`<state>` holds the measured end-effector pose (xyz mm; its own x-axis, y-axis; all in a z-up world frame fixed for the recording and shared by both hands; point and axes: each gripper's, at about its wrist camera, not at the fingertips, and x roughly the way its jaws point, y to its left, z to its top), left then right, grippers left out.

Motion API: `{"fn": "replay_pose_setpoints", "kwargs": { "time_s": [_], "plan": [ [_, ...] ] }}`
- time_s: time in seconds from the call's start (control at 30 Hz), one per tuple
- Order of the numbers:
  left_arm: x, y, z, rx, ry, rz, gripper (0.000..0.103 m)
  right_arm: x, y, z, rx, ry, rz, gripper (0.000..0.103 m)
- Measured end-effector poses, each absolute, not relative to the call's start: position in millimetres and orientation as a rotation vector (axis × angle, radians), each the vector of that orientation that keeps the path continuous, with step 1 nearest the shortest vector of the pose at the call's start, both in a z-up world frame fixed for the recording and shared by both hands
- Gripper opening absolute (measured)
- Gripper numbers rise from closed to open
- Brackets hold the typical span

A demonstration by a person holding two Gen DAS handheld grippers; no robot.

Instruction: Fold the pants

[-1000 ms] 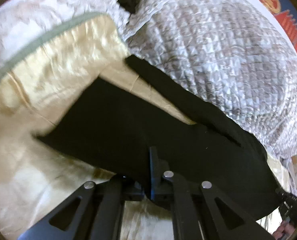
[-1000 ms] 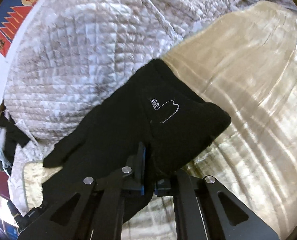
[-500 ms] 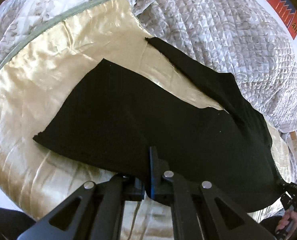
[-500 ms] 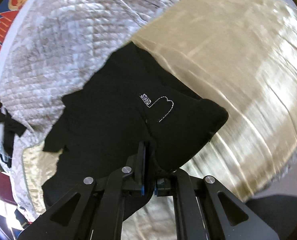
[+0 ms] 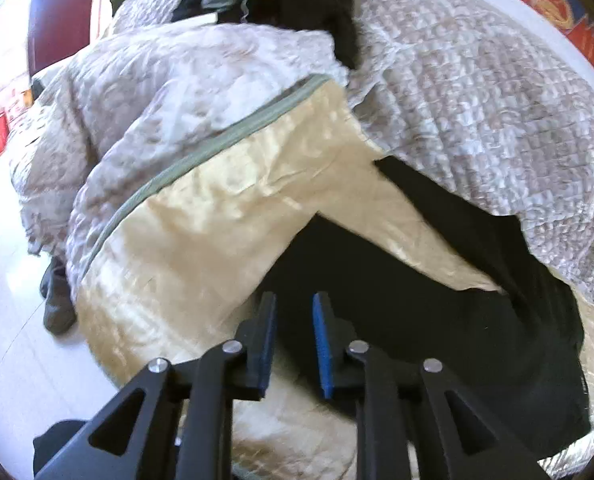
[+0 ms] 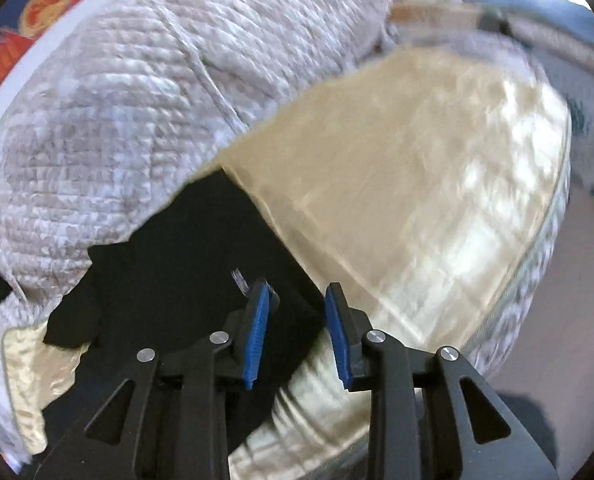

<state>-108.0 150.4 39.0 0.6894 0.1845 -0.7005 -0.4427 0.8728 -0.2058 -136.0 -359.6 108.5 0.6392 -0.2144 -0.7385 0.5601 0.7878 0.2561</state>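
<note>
Black pants [image 5: 437, 312] lie spread on a cream satin bed cover [image 5: 225, 220]. In the left wrist view one leg runs up under the quilt at the right. My left gripper [image 5: 293, 334] is open and empty, just above the pants' near edge. In the right wrist view the pants [image 6: 185, 264] lie at lower left with a small white label showing. My right gripper [image 6: 297, 332] is open and empty, over the pants' edge where it meets the satin cover [image 6: 397, 208].
A bunched quilted grey-white blanket [image 5: 477, 92] covers the far side of the bed and overlaps the pants; it also shows in the right wrist view [image 6: 137, 92]. A pile of dark clothes [image 5: 297, 4] lies at the far end. The floor [image 5: 9, 320] is at left.
Both grippers were shut on the pants and have opened and let go. The pants now lie on the bed, and both grippers have drawn back a little.
</note>
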Motion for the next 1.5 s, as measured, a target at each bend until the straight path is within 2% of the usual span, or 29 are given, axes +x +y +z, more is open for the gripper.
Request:
{"fn": "replay_pose_setpoints", "kwargs": {
  "time_s": [0.13,0.3,0.97,1.17,1.43,1.5],
  "plan": [
    [-88.0,129.1,34.4,-0.368,0.783,0.202,0.034,-105.0,-319.2,98.7,0.352,0.85,-0.282,0.03],
    [-66.8,108.0,-1.6,-0.333,0.949,0.135,0.034,-84.7,-299.7,46.4,0.32,1.083,-0.17,0.03],
    [-56.7,120.3,13.8,-0.21,0.94,0.265,0.036,-78.2,-315.0,60.9,0.301,1.038,-0.231,0.03],
    [-51.1,131.0,2.2,-0.185,0.986,0.363,0.038,-74.1,-321.8,54.1,0.312,1.069,-0.249,0.03],
    [-51.1,136.0,17.3,-0.206,0.926,0.353,0.039,-61.0,-318.6,75.4,0.283,0.989,-0.258,0.03],
    [-39.2,130.2,20.8,-0.21,0.909,0.293,0.042,-51.4,-314.5,74.6,0.278,1.001,-0.221,0.03]
  ]
}}
